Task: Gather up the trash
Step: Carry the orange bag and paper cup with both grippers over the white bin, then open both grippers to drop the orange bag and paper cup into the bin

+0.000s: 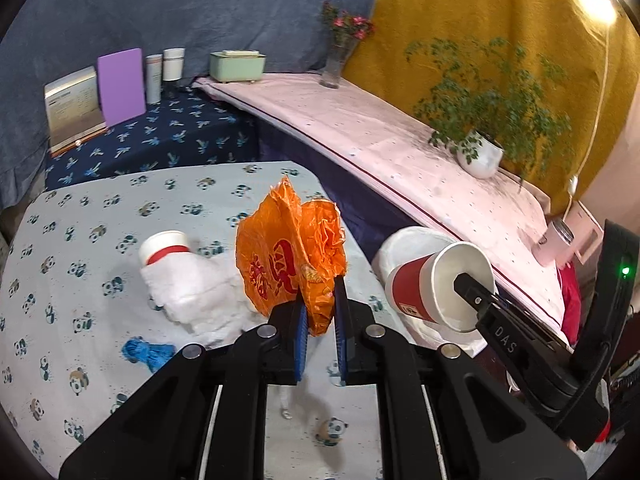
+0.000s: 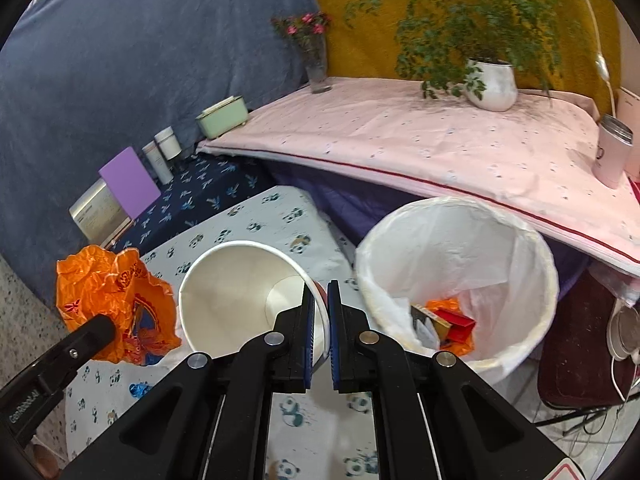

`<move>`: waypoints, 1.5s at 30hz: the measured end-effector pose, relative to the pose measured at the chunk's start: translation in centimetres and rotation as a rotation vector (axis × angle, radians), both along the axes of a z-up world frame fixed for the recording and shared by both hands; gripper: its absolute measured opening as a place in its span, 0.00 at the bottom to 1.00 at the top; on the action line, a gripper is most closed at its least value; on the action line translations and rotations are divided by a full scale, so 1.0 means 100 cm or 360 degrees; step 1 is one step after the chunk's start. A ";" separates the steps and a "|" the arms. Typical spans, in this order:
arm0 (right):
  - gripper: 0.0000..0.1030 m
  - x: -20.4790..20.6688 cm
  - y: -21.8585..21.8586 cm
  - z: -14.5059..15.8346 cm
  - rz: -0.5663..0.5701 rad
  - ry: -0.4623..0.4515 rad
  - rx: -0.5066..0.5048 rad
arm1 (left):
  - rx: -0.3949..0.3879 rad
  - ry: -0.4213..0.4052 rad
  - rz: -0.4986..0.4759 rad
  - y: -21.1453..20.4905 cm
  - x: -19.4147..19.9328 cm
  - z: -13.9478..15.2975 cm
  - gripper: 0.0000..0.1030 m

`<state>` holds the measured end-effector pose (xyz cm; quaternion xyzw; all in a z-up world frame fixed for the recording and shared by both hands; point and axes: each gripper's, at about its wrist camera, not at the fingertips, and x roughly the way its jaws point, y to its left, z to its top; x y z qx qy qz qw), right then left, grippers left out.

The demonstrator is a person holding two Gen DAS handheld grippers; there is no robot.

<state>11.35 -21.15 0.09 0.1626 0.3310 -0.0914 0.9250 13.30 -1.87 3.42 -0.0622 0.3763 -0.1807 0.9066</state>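
The left gripper (image 1: 320, 300) pinches an orange bag (image 1: 290, 254); the right gripper (image 2: 321, 300) clamps a cup (image 2: 240, 296) (by its rim) beside the bin (image 2: 536, 256).

The round white plastic-lined bin (image 2: 520, 248) has an open mouth, unobstructed from above. The pink-clothed shelf edge (image 2: 440, 188) overhangs just behind the bin; the panda-print table (image 2: 280, 216) crowds its left.
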 end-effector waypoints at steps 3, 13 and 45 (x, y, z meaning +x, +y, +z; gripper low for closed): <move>0.06 -0.015 -0.019 0.002 -0.0064 -0.0017 0.0012 | 0.0015 -0.0008 -0.0062 -0.019 -0.005 0.001 0.11; 0.06 -0.053 -0.080 -0.005 -0.0270 -0.0040 0.0057 | 0.0037 -0.0016 -0.0297 -0.089 -0.013 0.003 0.11; 0.06 -0.056 -0.158 -0.028 -0.0459 -0.0019 0.0122 | 0.0017 0.0148 -0.0479 -0.174 0.029 -0.035 0.41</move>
